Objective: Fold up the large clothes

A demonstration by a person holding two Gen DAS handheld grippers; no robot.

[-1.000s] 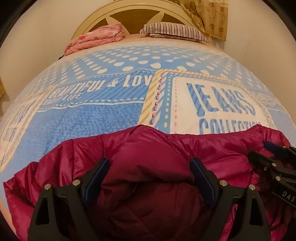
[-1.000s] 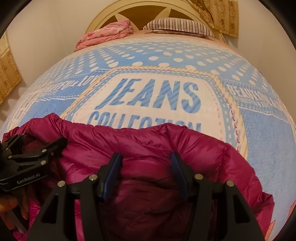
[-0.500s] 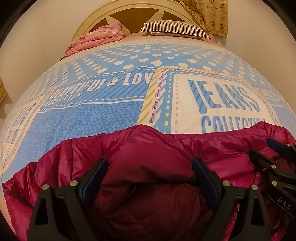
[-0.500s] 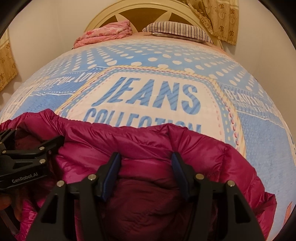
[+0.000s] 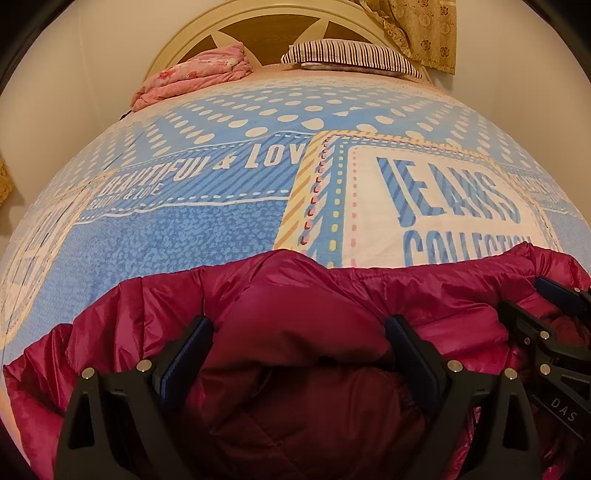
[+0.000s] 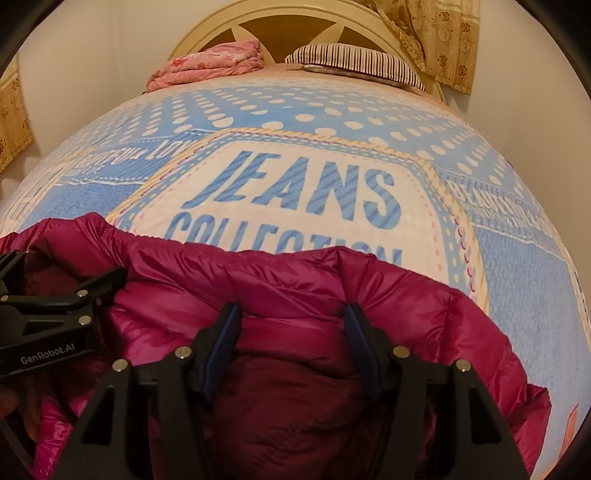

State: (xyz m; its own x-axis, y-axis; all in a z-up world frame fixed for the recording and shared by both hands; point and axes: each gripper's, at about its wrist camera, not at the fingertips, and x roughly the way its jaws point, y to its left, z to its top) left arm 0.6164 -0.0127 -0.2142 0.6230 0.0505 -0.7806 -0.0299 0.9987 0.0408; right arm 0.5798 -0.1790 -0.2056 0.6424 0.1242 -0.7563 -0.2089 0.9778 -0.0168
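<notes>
Closest in, left gripper (image 5: 299,339): jaws wide apart, a thick bulge of jacket (image 5: 295,310) swelling up between them and touching both pads; gripped or merely straddled, cannot tell. Just beside it, right gripper (image 6: 291,325): jaws partly spread, a narrower roll of the same magenta down jacket between the blue pads, fabric touching both, squeeze unclear. Both angled down at the near edge of the bed, side by side, each visible at the margin of the other's view. Jacket heaped and rumpled across the near end of the quilt (image 6: 295,155), puffy, shiny, slippery-looking; far edge lying over the lower part of the "JEANS COLLECTION" print. Likely trouble from here: slick shell sliding out of a loose hold on lifting, since down compresses and gives little to bite on; only the top layer caught, leaving the lining behind and spoiling the fold; uneven pull between the two grippers skewing the crease; trapped air springing the fold back open. Farther off, bare quilt, enough room for spreading. At the head end, pink blanket (image 5: 192,75) and striped pillow (image 5: 351,59) against the headboard (image 6: 295,22), well apart from the jacket; curtain (image 6: 443,40) hanging at the right.
</notes>
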